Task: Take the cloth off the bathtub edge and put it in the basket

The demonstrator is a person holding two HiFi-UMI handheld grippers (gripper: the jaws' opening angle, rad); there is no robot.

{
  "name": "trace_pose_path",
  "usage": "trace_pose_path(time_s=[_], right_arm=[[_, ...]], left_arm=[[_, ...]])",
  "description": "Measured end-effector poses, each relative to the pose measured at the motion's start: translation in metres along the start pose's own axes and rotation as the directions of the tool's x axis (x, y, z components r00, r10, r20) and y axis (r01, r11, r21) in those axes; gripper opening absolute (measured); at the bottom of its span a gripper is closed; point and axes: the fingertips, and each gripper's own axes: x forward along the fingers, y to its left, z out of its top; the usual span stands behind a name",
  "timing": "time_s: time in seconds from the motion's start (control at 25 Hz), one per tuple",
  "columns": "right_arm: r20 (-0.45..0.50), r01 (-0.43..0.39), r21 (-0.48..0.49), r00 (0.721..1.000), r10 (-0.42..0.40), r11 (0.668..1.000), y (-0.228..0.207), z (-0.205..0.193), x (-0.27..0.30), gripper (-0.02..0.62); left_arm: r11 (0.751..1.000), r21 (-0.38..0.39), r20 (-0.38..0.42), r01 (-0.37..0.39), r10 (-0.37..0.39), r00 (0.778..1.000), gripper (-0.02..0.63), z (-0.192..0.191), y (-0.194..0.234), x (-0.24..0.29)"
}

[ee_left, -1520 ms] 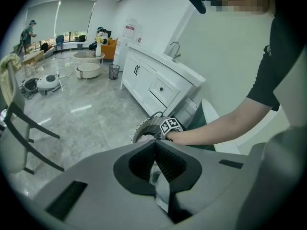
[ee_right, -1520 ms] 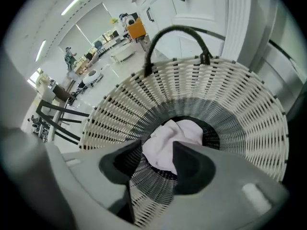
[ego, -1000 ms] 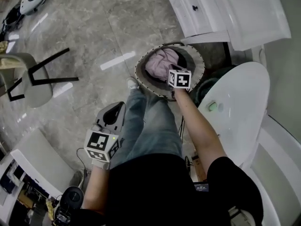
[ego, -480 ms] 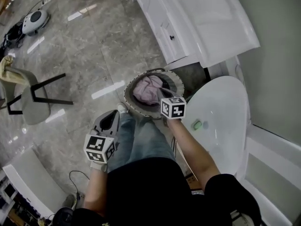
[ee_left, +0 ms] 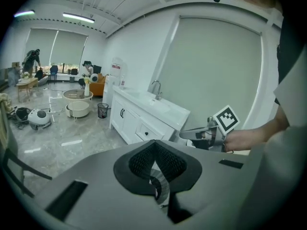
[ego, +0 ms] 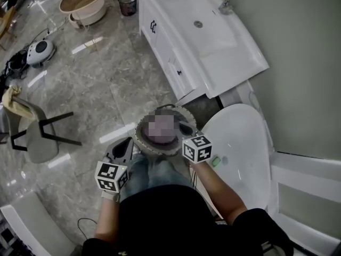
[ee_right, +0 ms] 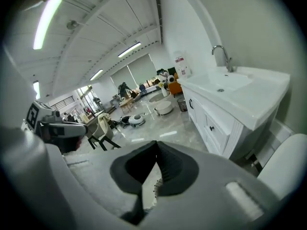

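Note:
A round woven basket (ego: 139, 138) stands on the floor between my two grippers, and the pink cloth (ego: 161, 128) lies inside it, blurred over. My right gripper (ego: 185, 127) is held above the basket's right rim, shut and empty. My left gripper (ego: 127, 142) is held beside the basket's left rim, its jaws meeting at the tips with nothing between them. The white bathtub (ego: 242, 143) lies to the right, with a small green thing (ego: 216, 161) on its edge. The left gripper view shows the right gripper (ee_left: 211, 132). The right gripper view shows the left gripper (ee_right: 53, 127).
A white vanity with a sink (ego: 202, 31) stands beyond the basket. A grey chair (ego: 37, 140) stands on the marble floor at the left, with a robot vacuum (ego: 40, 52), a tan basin (ego: 82, 1) and a small bin (ego: 128, 3) further off. The person's legs are below the basket.
Both grippers have risen, the right one lifting up and away from the basket with the cloth left inside. The head view has pulled back and shows more of the room.

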Motion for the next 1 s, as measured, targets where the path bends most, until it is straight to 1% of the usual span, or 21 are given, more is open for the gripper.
trace_pose_path(time_s=[0.12, 0.24, 0.4, 0.48, 0.56, 0.68, 0.84, 1.0], right_arm=[[0.054, -0.020, -0.014, 0.998, 0.020, 1.000, 0.013, 0.028, -0.024, -0.003], [0.104, -0.023, -0.023, 0.994, 0.026, 0.999, 0.021, 0.054, -0.047, -0.003], [0.170, -0.017, -0.048, 0.985, 0.025, 0.999, 0.034, 0.088, -0.075, -0.003], [0.198, -0.015, -0.068, 0.980, 0.028, 0.998, 0.041, 0.103, -0.089, -0.003], [0.226, -0.024, -0.090, 0.973, 0.043, 0.996, 0.048, 0.120, -0.100, -0.003], [0.272, -0.038, -0.118, 0.960, 0.069, 0.992, 0.057, 0.146, -0.114, -0.003], [0.323, -0.044, -0.148, 0.942, 0.090, 0.988, 0.068, 0.171, -0.133, -0.003], [0.367, -0.037, -0.186, 0.924, 0.105, 0.982, 0.074, 0.190, -0.146, -0.003]], left_arm=[[1.000, 0.012, 0.035, 0.020, -0.021, 0.999, 0.011, 0.023, -0.008, -0.003], [0.999, 0.008, 0.094, 0.036, -0.037, 0.995, 0.011, 0.054, -0.014, -0.006], [0.997, 0.047, 0.138, 0.057, -0.063, 0.988, 0.011, 0.087, -0.024, -0.012], [0.996, 0.055, 0.155, 0.066, -0.074, 0.985, 0.011, 0.101, -0.030, -0.017], [0.994, 0.075, 0.171, 0.079, -0.091, 0.981, 0.011, 0.116, -0.036, -0.022], [0.988, 0.127, 0.195, 0.089, -0.112, 0.974, 0.011, 0.139, -0.042, -0.028], [0.985, 0.145, 0.236, 0.090, -0.122, 0.964, 0.011, 0.165, -0.047, -0.040], [0.980, 0.183, 0.265, 0.077, -0.125, 0.956, 0.011, 0.182, -0.050, -0.048]])
